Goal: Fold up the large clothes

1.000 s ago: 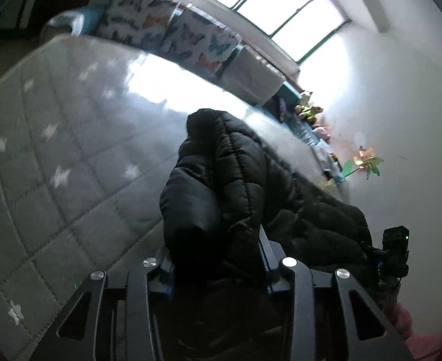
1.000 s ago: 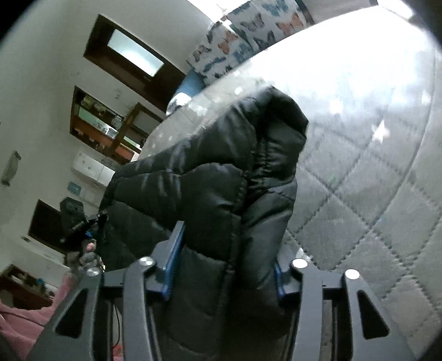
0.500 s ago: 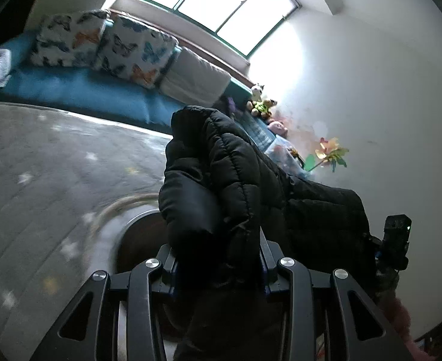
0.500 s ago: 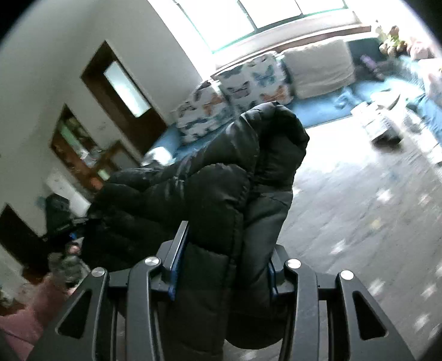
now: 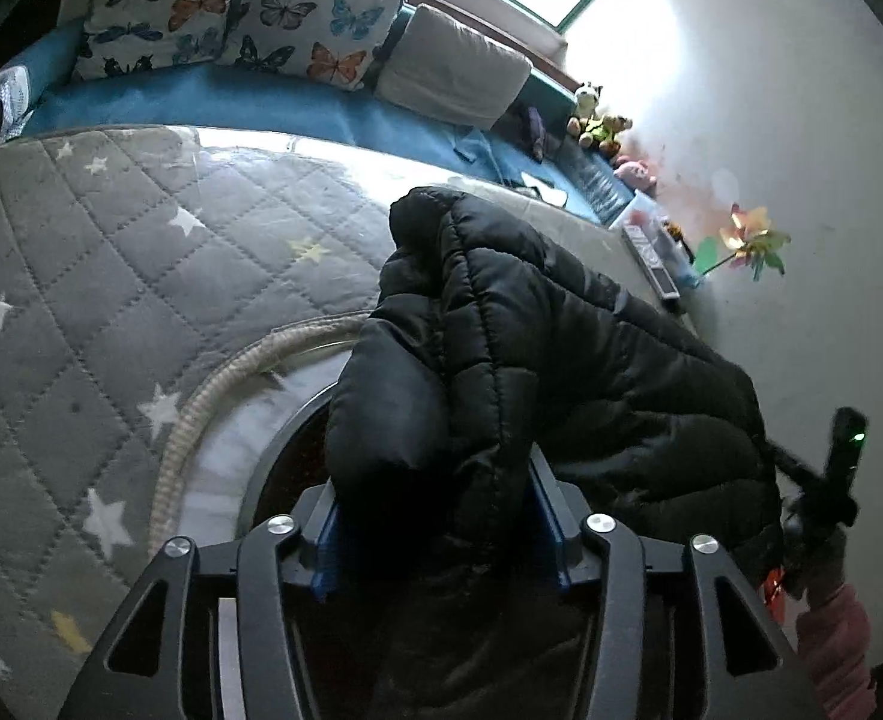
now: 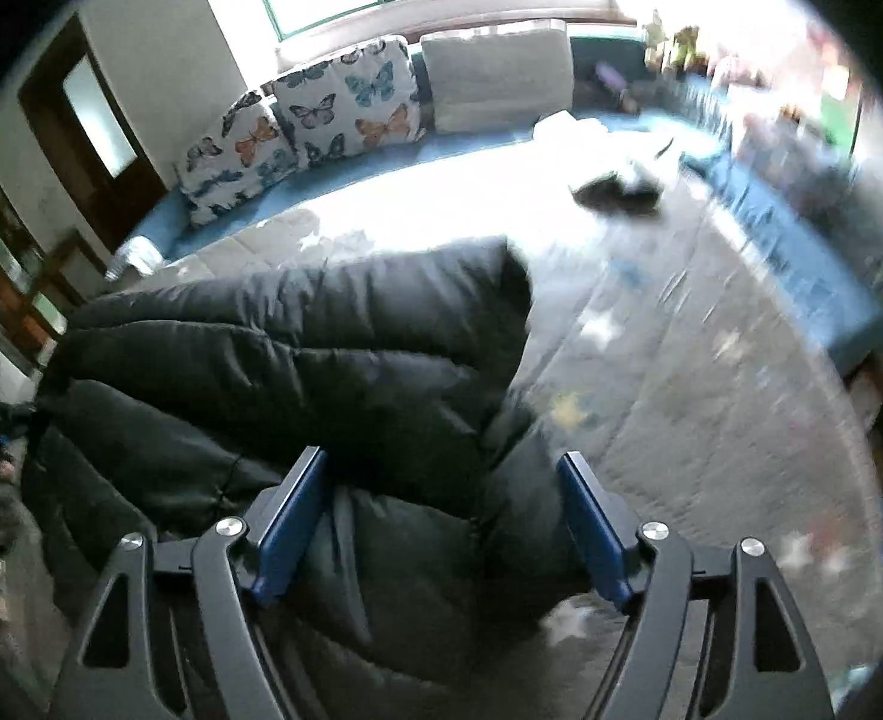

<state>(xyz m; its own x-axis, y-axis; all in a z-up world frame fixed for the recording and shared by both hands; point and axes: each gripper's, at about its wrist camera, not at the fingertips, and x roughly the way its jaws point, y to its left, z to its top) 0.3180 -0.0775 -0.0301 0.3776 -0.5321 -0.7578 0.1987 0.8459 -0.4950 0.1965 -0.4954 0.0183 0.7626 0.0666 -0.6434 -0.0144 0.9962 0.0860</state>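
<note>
Since half a second ago, the right gripper (image 6: pixel 441 516) has spread its fingers, letting go of the black puffer jacket (image 6: pixel 321 360), which lies between them. Left gripper (image 5: pixel 435 528) stays clenched on the jacket's bunched edge above the quilted mattress (image 5: pixel 81 276).

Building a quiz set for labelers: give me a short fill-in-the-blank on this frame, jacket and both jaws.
1. The left gripper has its jaws shut on a black puffer ____.
2. The right gripper has its jaws ____, with the puffer jacket lying between them.
3. The grey quilted mattress is printed with small ____.
4. The two patterned cushions by the window show ____.

Missing words: jacket; open; stars; butterflies
</note>
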